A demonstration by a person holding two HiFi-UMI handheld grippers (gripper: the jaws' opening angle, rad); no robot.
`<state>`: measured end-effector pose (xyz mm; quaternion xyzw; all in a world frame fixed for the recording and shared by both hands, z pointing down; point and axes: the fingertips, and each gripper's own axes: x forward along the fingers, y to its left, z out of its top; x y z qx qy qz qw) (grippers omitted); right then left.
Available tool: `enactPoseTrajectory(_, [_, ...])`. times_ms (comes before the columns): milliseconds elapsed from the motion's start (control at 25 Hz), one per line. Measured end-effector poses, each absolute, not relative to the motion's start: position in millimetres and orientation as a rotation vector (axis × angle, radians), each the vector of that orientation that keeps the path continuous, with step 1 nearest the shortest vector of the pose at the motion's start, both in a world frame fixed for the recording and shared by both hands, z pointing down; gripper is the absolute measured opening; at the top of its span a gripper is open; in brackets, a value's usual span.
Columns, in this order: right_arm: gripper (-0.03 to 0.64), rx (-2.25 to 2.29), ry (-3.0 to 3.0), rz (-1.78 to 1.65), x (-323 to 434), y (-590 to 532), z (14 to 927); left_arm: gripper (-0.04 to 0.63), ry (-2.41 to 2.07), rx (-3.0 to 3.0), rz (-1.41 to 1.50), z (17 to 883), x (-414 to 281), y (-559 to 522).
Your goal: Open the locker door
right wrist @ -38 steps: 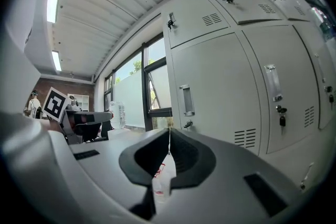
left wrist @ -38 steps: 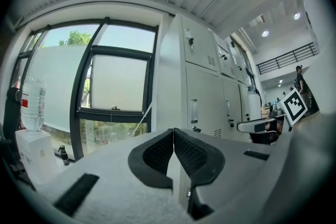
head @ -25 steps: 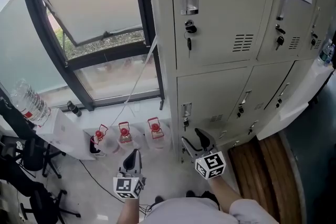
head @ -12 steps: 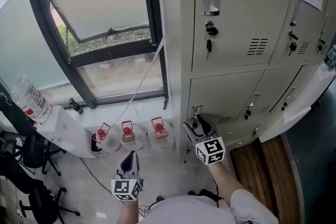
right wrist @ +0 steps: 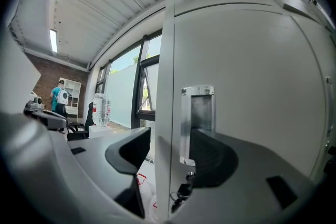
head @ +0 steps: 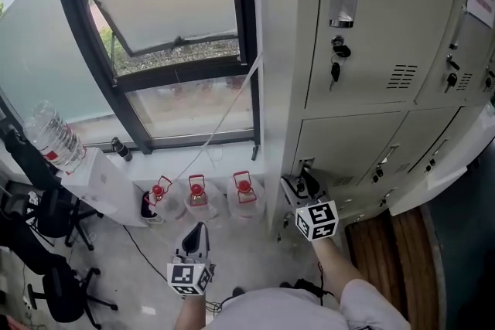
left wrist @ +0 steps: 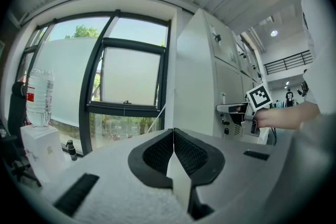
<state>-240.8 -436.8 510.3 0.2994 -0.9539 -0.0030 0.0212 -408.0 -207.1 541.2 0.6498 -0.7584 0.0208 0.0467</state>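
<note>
Now the right gripper (right wrist: 171, 145), spread astride the locker door handle (right wrist: 197, 122), should clamp squarely before pulling; left gripper (left wrist: 173, 136) hangs clenched.

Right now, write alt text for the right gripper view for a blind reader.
The right gripper, tongs open, frames the metal handle of a pale locker door, a key hanging just below. To the left, a window and a water bottle stand in the background.
</note>
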Motion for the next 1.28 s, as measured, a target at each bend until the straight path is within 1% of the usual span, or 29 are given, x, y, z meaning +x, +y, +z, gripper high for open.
enactPoseTrajectory(320, [0.230, 0.929, -2.955, 0.044, -240.0, -431.0, 510.4, 0.011, -2.285, 2.012, 0.061, 543.7, -404.9, -211.1])
enactPoseTrajectory(680, [0.230, 0.971, -2.946, 0.065, -220.3, -403.5, 510.0, 0.011, -2.251, 2.062, 0.047, 540.1, -399.7, -210.6])
enactPoseTrajectory(1120, [0.229, 1.090, -2.905, 0.168, -157.0, -360.5, 511.2, 0.011, -2.114, 2.208, 0.046, 538.9, -363.0, -233.5])
enactPoseTrajectory(1160, [0.225, 1.111, -2.899, 0.177, -149.4, -358.0, 511.4, 0.011, -2.093, 2.228, 0.048, 539.0, -356.7, -236.9])
enactPoseTrajectory(1280, [0.188, 1.188, -2.875, 0.200, -125.5, -353.2, 511.7, 0.011, -2.018, 2.295, 0.058, 540.1, -335.2, -247.8])
